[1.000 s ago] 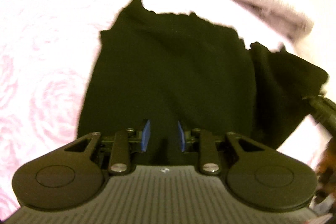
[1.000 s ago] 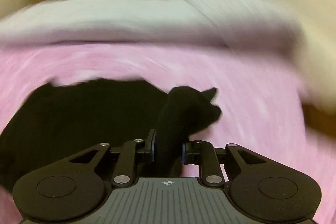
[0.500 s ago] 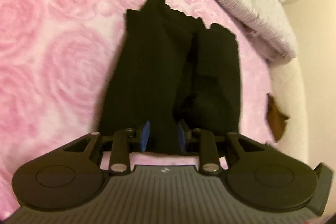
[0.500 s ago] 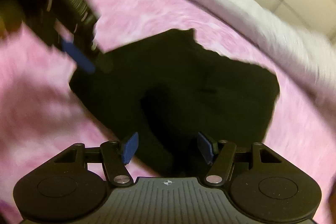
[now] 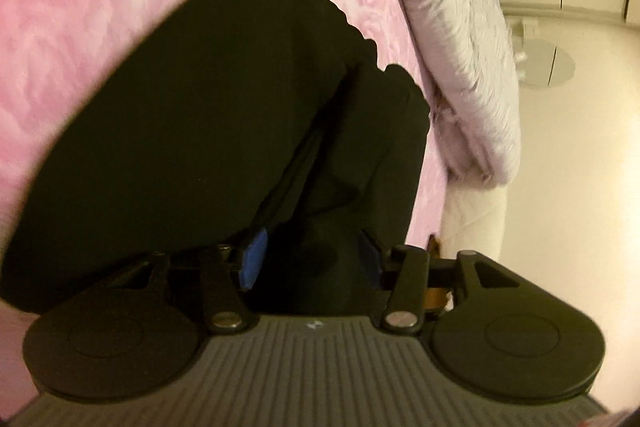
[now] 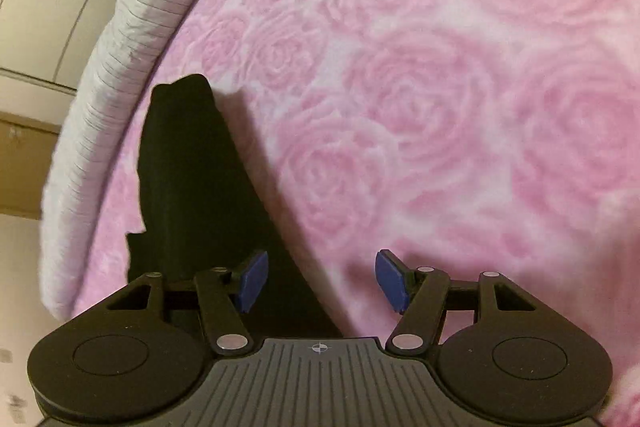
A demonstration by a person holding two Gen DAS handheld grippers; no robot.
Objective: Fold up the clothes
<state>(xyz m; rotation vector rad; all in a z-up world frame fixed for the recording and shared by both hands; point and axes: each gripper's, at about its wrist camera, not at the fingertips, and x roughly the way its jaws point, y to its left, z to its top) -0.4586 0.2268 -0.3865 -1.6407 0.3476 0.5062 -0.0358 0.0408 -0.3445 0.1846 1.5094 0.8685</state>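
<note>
A: Pink rose-patterned fleece blanket (image 6: 420, 99) covers the bed, with a pale grey ribbed pillow (image 5: 464, 39) along its edge and cream panelled walls beyond. Where is the garment?

B: The black knit garment (image 5: 208, 99) lies on that blanket just beside the pillow, gathered into 2 long lobes with a crease between them. It looks partly folded, not flat.

A: And the left tongs (image 5: 310, 263)?

B: Their blue pads (image 5: 252, 259) stand apart, right at the garment's near end. Dark cloth fills the gap, but I see no pinch, so I read them as released and resting over it.

A: The right tongs (image 6: 320, 279)?

B: Spread wide, holding nothing, at the garment's edge farthest from the pillow. One pad (image 6: 252, 281) sits over black cloth (image 6: 192, 187), the other over bare pink blanket.

A: What could go wrong from here?

B: My guess: the lobe nearest the pillow is bunched, so a further fold would trap that lump and come out crooked. If the left tongs close where they are, they may catch several layers and drag the stack. The plush blanket could also grip the knit and skew it when pulled.
</note>
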